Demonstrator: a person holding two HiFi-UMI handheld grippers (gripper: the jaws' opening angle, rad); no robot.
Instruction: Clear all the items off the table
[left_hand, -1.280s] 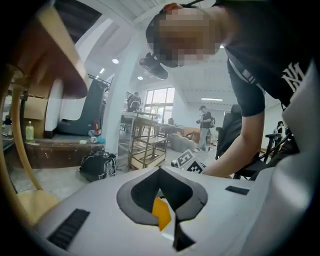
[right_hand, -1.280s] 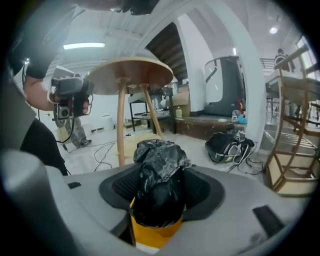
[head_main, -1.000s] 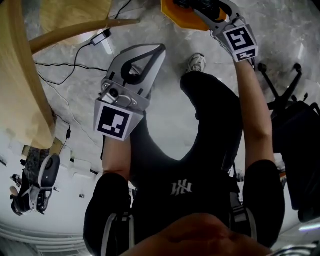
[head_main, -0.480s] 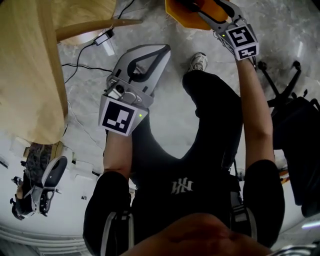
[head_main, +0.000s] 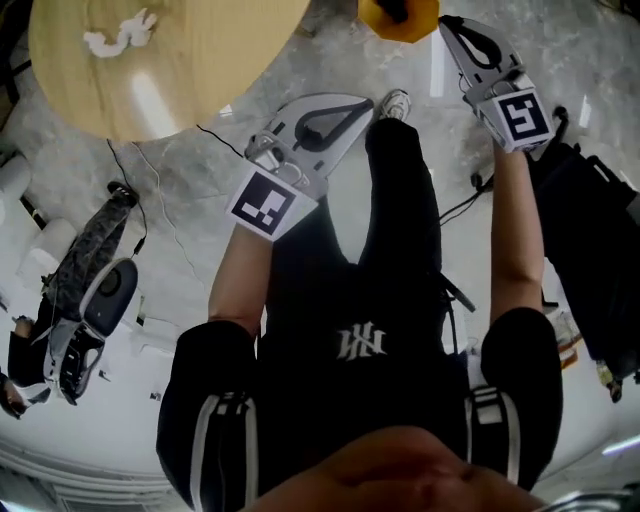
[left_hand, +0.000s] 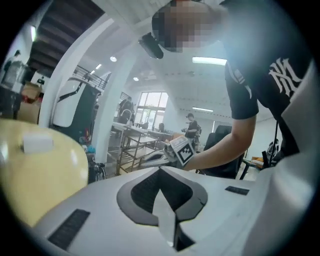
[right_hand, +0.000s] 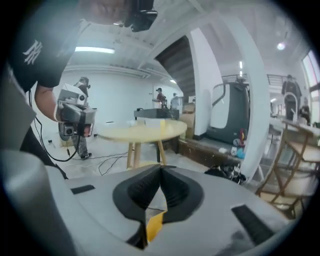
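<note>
Since a white scrap (head_main: 120, 35) lies on the round table (head_main: 220, 60), the clearing looks unfinished, with the left gripper (head_main: 362, 102) closed empty and the right gripper (head_main: 447, 25) just closed on nothing near the orange bin (head_main: 398, 15).

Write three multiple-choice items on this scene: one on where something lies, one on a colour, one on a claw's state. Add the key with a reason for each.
1. The crumpled white scrap lies:
A) on the round pale wooden table
B) on the floor
C) in a claw

2. The rounded object at the top edge of the head view is:
A) blue
B) orange
C) green

3. The left claw has its jaws:
A) wide apart
B) together and empty
C) clamped on a cup

Key:
1 A: the scrap rests on the tabletop.
2 B: the object shows bright orange.
3 B: the left gripper view shows the tips meeting with nothing between them.
</note>
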